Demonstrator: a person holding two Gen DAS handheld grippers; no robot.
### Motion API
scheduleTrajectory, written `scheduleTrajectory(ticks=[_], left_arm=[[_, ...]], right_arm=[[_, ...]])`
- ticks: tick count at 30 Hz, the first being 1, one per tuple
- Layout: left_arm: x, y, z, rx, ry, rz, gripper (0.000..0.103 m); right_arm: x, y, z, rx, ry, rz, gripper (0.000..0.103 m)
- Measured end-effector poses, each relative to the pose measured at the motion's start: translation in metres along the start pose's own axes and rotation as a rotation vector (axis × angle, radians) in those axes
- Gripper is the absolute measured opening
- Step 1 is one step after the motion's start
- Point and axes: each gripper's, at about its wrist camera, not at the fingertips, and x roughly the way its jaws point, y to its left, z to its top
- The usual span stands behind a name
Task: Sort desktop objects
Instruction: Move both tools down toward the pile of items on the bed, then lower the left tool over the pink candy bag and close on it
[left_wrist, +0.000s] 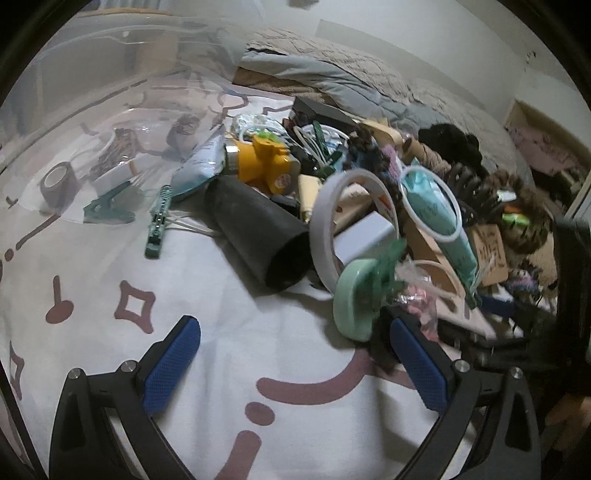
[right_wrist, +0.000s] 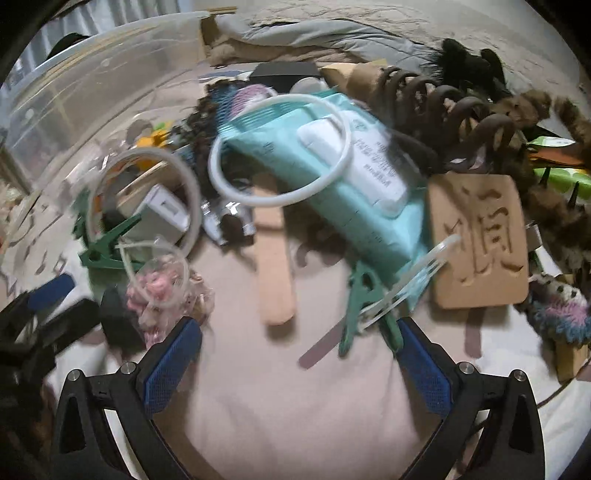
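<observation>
Left tongs (left_wrist: 295, 363): they were open, with nothing between the blue pads (left_wrist: 171, 363); they hung low over the white patterned cloth (left_wrist: 229, 332), near the left side of the heap.
Right tongs (right_wrist: 299, 360): they were also open and empty; the right pad was just beside a green clothes peg (right_wrist: 356, 295), but I could not tell if it touched the peg.
Heap of objects: it lay on the cloth, in the middle and to the right, with many small things mixed together.
Black tube (left_wrist: 258, 236): it lay on its side at the near left edge of the heap, with its open end toward the tongs.
Yellow toy (left_wrist: 264, 162): it was behind the black tube, farther away.
Mint wipes pack (right_wrist: 332, 177): it lay tilted in the middle of the heap, and a white ring (right_wrist: 280, 147) leaned over its far left end.
Wooden tile (right_wrist: 480, 240): it was just right of the wipes pack, with a carved character on it.
Wooden stick (right_wrist: 275, 266): it lay flat on the cloth, left of the wipes pack.
Clear plastic bin (left_wrist: 110, 110): it stood far left; inside it were a dark tape roll (left_wrist: 59, 182) and another green clip (left_wrist: 107, 212).
Bedding (left_wrist: 332, 70): grey and brown, it was behind the heap.
</observation>
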Motion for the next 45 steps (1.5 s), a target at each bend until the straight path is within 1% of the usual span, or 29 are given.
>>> scheduleTrajectory(ticks=[4,5,7,9,10,11,13,15,19,20,21,22,23,26,28,29,31,33,35,37,39,41,44,45], left_arm=[[-0.004,0.003,0.003,-0.023,-0.016,-0.007,0.103],[-0.005,0.003,0.004,-0.023,-0.020,-0.007,0.103],[-0.007,0.004,0.004,-0.020,-0.031,0.000,0.103],[-0.014,0.005,0.004,-0.017,-0.052,-0.004,0.103],[-0.017,0.005,0.005,-0.015,-0.067,-0.006,0.103],[-0.021,0.004,0.005,-0.010,-0.087,-0.012,0.103],[-0.024,0.003,0.007,-0.002,-0.108,-0.022,0.103],[-0.021,-0.002,0.010,0.016,-0.113,-0.025,0.103],[-0.005,-0.017,0.008,0.085,-0.066,-0.006,0.103],[0.002,-0.021,0.004,0.110,-0.032,0.003,0.103],[0.006,-0.022,0.002,0.124,-0.009,0.011,0.103],[0.011,-0.024,-0.001,0.137,0.019,0.016,0.103],[0.013,-0.024,-0.001,0.141,0.027,0.018,0.103],[0.015,-0.024,-0.003,0.144,0.037,0.021,0.103],[0.015,-0.024,-0.007,0.157,0.044,0.034,0.103],[0.015,-0.025,-0.010,0.178,0.050,0.053,0.103],[0.014,-0.027,-0.012,0.191,0.045,0.067,0.103],[0.016,-0.027,-0.014,0.204,0.061,0.085,0.103],[0.015,-0.026,-0.015,0.214,0.061,0.094,0.103],[0.016,-0.026,-0.016,0.221,0.063,0.102,0.103],[0.016,-0.026,-0.017,0.223,0.066,0.103,0.103],[0.016,-0.026,-0.017,0.224,0.067,0.104,0.103],[0.017,-0.026,-0.017,0.224,0.068,0.104,0.103],[0.017,-0.026,-0.018,0.225,0.068,0.105,0.103]], right_arm=[[-0.006,0.021,-0.015,-0.103,0.019,0.041,0.103],[-0.008,0.021,-0.011,-0.116,0.024,0.053,0.103],[-0.015,0.023,-0.015,-0.123,0.023,0.075,0.103],[-0.023,0.017,-0.014,-0.076,0.005,0.102,0.103],[-0.033,0.012,-0.025,-0.050,-0.011,0.110,0.103],[-0.041,0.006,-0.025,-0.012,-0.040,0.118,0.103],[-0.044,-0.003,-0.007,0.045,-0.090,0.130,0.103],[-0.049,-0.010,-0.003,0.105,-0.128,0.142,0.103],[-0.040,-0.022,0.007,0.210,-0.136,0.171,0.103],[-0.044,-0.024,0.000,0.226,-0.135,0.172,0.103],[-0.049,-0.027,-0.011,0.232,-0.138,0.171,0.103],[-0.047,-0.026,-0.009,0.231,-0.140,0.168,0.103],[-0.045,-0.024,-0.013,0.227,-0.140,0.168,0.103],[-0.040,-0.022,-0.011,0.209,-0.131,0.178,0.103],[-0.035,-0.021,-0.009,0.202,-0.102,0.178,0.103],[-0.028,-0.018,-0.007,0.194,-0.076,0.170,0.103],[-0.017,-0.011,-0.006,0.171,-0.033,0.135,0.103],[-0.013,-0.002,-0.006,0.122,-0.027,0.073,0.103],[-0.015,0.000,-0.007,0.109,-0.023,0.030,0.103],[-0.016,-0.003,-0.012,0.107,-0.006,-0.018,0.103],[-0.020,-0.007,-0.018,0.104,-0.009,-0.048,0.103],[-0.025,-0.013,-0.022,0.116,-0.008,-0.112,0.103],[-0.028,-0.025,-0.025,0.114,-0.002,-0.235,0.103],[-0.029,-0.030,-0.026,0.130,-0.004,-0.236,0.103]])
